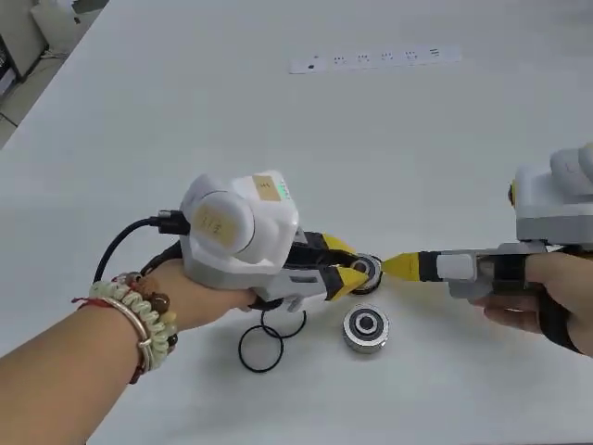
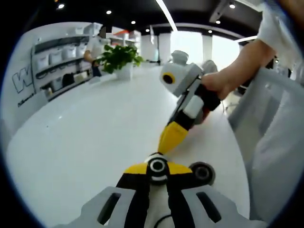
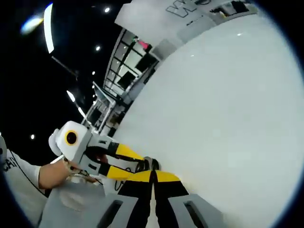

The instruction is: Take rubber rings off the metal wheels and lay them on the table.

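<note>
Rings [image 1: 271,332]: 2 thin black loops lie flat on the desk [image 1: 278,130], overlapping at 1 edge, just below the left claw [image 1: 357,275] in the head view. They sit close by yet out of the line between the 2 claws, which looks deliberate. Both loops look narrow, limp and unbroken; the section is too fine to tell. Left claw is clamped on the held wheel [image 1: 367,269] and presents it sideways toward the right claw [image 1: 389,266], probably so 1 tool steadies the metal while the other works the rubber. In the left gripper view the wheel sits dead centre between the yellow tips: pale hub, dark band round it, so I judge its ring is not yet off. Right claw has its jaws together, making a single yellow point. The tip is at the wheel's edge, touching or just short. I cannot tell whether any rubber is pinched; a closed tip would serve as a pick to lift the band over the rim. Loose wheel [image 1: 365,329] stands on the desk near the rings, bright ribbed metal with a dark hub, apparently bare.
</note>
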Demonstrator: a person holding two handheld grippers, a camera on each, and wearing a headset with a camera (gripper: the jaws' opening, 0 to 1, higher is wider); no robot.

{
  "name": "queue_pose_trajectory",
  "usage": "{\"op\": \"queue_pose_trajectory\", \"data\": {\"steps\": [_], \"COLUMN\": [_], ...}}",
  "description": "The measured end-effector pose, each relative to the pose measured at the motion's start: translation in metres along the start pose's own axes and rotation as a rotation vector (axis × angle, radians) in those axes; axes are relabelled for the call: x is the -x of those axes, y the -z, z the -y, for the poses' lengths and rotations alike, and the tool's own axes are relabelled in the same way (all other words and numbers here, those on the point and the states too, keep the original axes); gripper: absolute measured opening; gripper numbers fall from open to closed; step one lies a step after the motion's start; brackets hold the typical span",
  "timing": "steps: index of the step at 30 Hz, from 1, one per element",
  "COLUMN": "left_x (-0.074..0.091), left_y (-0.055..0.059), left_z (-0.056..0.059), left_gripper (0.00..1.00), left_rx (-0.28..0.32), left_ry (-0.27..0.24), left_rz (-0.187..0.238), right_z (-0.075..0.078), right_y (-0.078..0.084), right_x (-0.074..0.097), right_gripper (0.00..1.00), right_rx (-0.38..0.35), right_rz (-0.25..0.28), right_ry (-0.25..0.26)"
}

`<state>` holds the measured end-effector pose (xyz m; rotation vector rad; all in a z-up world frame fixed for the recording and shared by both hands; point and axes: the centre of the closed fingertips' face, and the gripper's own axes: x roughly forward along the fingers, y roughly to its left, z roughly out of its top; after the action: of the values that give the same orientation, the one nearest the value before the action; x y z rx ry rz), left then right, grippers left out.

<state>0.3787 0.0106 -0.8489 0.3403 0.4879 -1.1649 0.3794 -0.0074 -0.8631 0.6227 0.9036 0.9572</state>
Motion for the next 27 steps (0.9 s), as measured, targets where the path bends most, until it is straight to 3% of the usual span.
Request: {"op": "queue_pose_trajectory", "data": {"steps": [2, 3, 5, 9, 11, 16, 27], "left_x": [0.000, 0.000, 0.000, 0.000, 0.001, 0.001, 0.001], "left_y": [0.000, 0.000, 0.000, 0.000, 0.000, 0.000, 0.000], "left_z": [0.000, 0.000, 0.000, 0.000, 0.000, 0.000, 0.001], "left_gripper": [0.13, 0.13, 0.13, 0.13, 0.13, 0.13, 0.14], "left_rx": [0.002, 0.004, 0.009, 0.014, 0.017, 0.020, 0.024], "left_ry": [0.001, 0.000, -0.004, -0.010, -0.015, -0.018, -0.022], "left_rz": [0.005, 0.007, 0.014, 0.025, 0.030, 0.031, 0.043], "right_z": [0.005, -0.003, -0.008, -0.012, -0.014, -0.018, -0.024], "right_y": [0.007, 0.001, -0.001, 0.000, 0.000, -0.001, 0.000], "right_x": [-0.001, -0.002, -0.001, -0.002, -0.002, -0.003, -0.005], "right_gripper": [0.00, 0.00, 0.00, 0.00, 0.00, 0.00, 0.00], "right_rx": [-0.016, -0.062, -0.059, -0.060, -0.137, -0.071, -0.055], "right_rz": [-0.012, 0.028, 0.034, 0.029, 0.037, 0.020, 0.002], "right_ry": [0.017, -0.024, -0.057, -0.062, -0.063, -0.059, -0.063]}}
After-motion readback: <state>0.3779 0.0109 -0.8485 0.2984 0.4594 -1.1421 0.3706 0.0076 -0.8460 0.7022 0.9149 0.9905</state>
